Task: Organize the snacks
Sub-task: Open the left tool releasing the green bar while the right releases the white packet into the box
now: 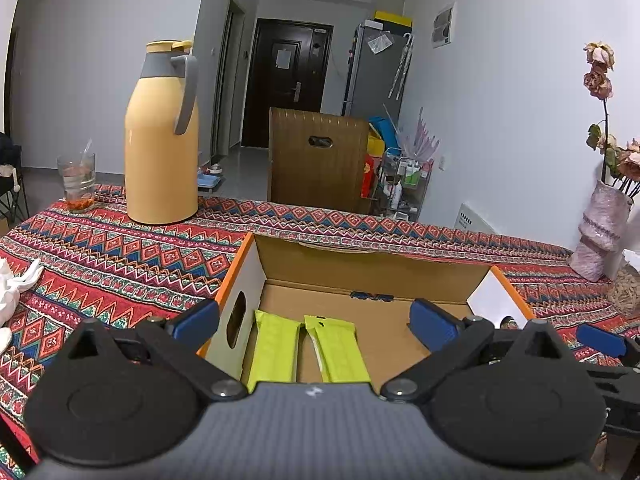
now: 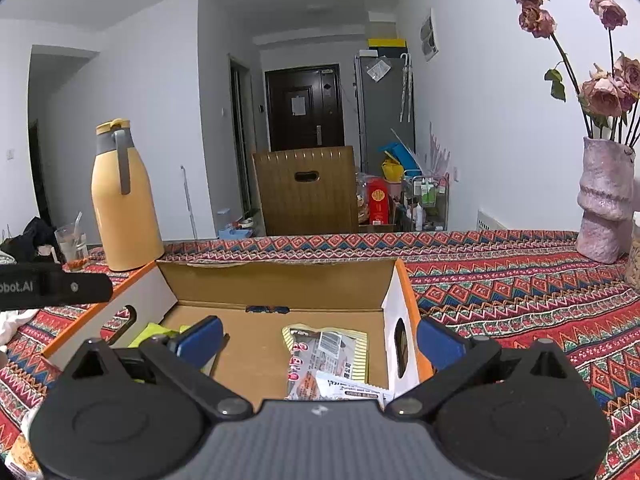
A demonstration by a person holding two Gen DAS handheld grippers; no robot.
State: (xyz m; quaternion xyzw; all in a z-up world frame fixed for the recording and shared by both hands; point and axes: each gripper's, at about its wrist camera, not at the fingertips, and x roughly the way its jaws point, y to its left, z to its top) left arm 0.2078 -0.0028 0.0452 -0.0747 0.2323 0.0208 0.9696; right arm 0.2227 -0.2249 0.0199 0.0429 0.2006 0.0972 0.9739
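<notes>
At the far left of the tabletop [image 1: 120, 256], which wears a red, blue and white zigzag-patterned cloth, a drinking glass [image 1: 77, 182] with a spoon or straw in it stands near the back edge. Just to its right rises a tall yellow thermos jug [image 1: 162, 136] with a grey handle and collar. In front of these, an open cardboard box [image 1: 360, 268] with orange-edged side walls and oval hand-holes sits on the cloth.

The left gripper [image 1: 316, 318] hangs above the near left part of the box, its blue-padded jaws spread wide, with nothing between them. One pad sits outside the box's left wall and the other over the box floor. Beneath it, two lime-green snack packets [image 1: 276, 350] lie side by side on the floor of the box, close to the left wall, their long sides almost touching.

Further right, the right gripper [image 2: 320, 338] hovers over the near right part of the same box, its jaws likewise stretched wide and empty; its right pad is outside the right wall. Below it, by the right wall, lies a snack bag with a yellow striped border [image 2: 326, 354], and a white-and-orange packet [image 2: 340, 388] partly overlaps its near end. A dark bar of the left gripper enters the right wrist view at the left edge.

At the far right of the tabletop stands a pink textured vase [image 2: 604, 200] with dried pink roses [image 2: 604, 94].
</notes>
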